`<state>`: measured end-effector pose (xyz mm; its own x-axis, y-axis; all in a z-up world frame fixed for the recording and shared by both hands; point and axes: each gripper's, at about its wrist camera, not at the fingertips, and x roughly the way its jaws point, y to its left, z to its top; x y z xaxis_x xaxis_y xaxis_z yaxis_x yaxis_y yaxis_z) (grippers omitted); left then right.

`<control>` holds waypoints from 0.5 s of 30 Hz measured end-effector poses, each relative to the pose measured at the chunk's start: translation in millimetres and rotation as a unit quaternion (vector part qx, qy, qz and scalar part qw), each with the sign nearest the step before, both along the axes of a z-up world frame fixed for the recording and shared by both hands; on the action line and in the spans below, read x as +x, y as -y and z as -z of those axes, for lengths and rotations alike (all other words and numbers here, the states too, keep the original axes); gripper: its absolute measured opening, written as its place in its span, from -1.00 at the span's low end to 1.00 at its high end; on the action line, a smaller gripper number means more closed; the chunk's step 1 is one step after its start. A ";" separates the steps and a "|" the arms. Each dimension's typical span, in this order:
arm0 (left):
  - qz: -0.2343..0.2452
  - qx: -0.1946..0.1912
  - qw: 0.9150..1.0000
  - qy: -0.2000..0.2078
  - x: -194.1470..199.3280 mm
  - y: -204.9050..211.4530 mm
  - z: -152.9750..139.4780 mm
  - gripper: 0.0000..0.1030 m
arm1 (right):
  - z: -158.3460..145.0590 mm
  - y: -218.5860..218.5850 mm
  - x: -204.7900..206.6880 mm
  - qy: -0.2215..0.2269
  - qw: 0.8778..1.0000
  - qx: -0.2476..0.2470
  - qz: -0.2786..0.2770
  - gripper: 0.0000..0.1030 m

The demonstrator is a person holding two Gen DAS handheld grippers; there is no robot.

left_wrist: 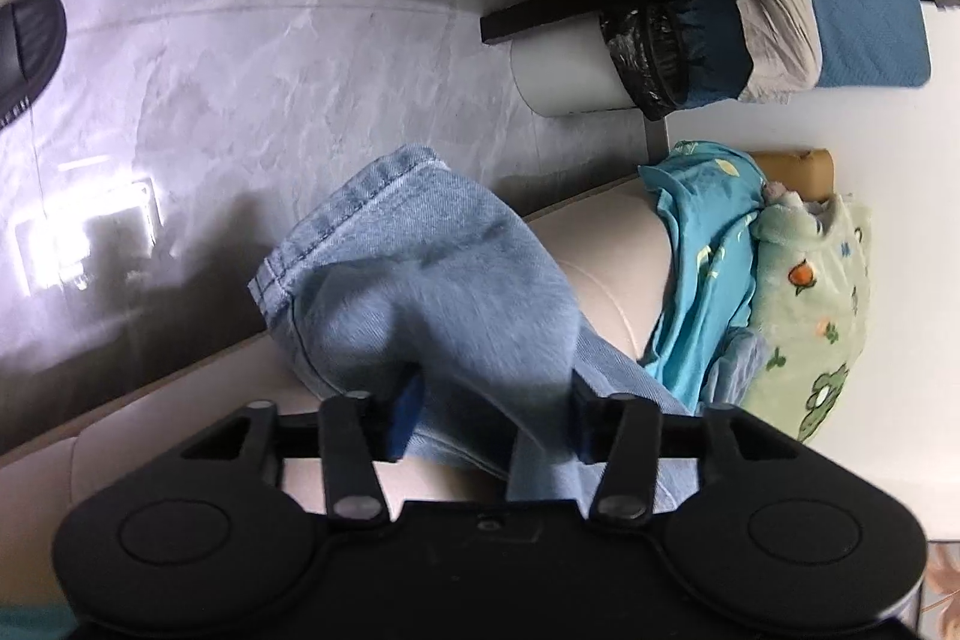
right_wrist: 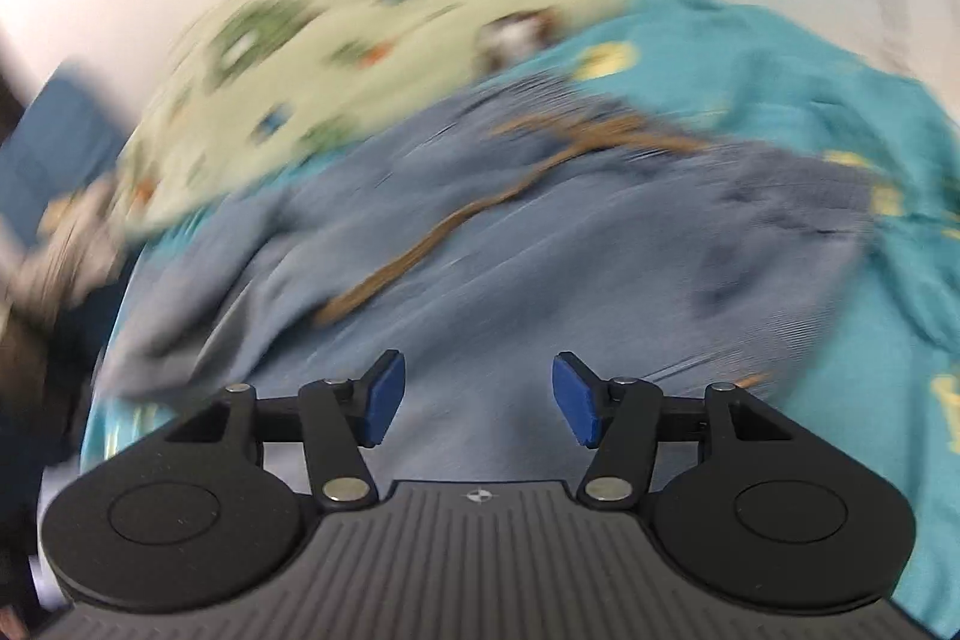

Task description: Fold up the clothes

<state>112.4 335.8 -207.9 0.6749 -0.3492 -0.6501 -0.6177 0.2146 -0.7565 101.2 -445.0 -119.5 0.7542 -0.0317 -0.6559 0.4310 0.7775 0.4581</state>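
On the cream sofa, our left hand-held gripper stands part-spread over the light-blue jeans; denim lies between the jaws, but the pads do not look pressed onto it, so we judge the cloth loose. One hemmed jeans leg hangs past the sofa edge above the glossy floor, and its weight may drag the whole garment down. Beside it lie a turquoise garment and a green printed blanket.

Our right hand-held gripper is spread with nothing between the blue pads, hovering over a grey-blue garment with a tan drawstring. That view is badly smeared, so a closing pinch may catch the turquoise cloth or snag the drawstring instead of one clean layer.
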 end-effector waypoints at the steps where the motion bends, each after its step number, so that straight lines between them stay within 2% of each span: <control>1: -0.002 -0.006 1.000 0.000 0.7 -2.6 4.5 -0.07 | -0.1 17.3 -2.0 -0.002 0.999 0.017 0.035 0.24; 4: -0.014 -0.019 1.000 0.001 4.1 -9.4 17.3 -0.07 | 2.3 65.8 -9.1 -0.009 0.989 0.059 0.136 0.31; 7: -0.020 -0.019 1.000 -0.005 11.6 -12.7 25.7 -0.13 | 16.0 95.6 -6.8 -0.036 0.979 0.076 0.186 0.39; 8: -0.020 -0.016 1.000 -0.008 14.8 -13.3 27.2 -0.20 | 22.6 102.4 -4.1 -0.049 0.976 0.079 0.194 0.40; 10: -0.021 -0.007 1.000 -0.014 21.3 -14.3 28.3 -0.60 | 35.4 110.2 2.1 -0.075 0.973 0.082 0.200 0.39; 11: -0.019 0.004 1.000 -0.020 24.4 -14.3 24.2 -0.67 | 40.7 112.9 4.5 -0.086 0.972 0.081 0.204 0.39; 13: -0.021 0.033 0.999 -0.024 29.2 -15.6 9.7 -0.88 | 50.7 115.9 9.6 -0.086 0.970 0.101 0.202 0.29; 15: -0.020 0.063 0.998 -0.013 33.8 -17.6 -11.4 -0.92 | 54.2 116.3 12.7 -0.071 0.970 0.117 0.203 -0.33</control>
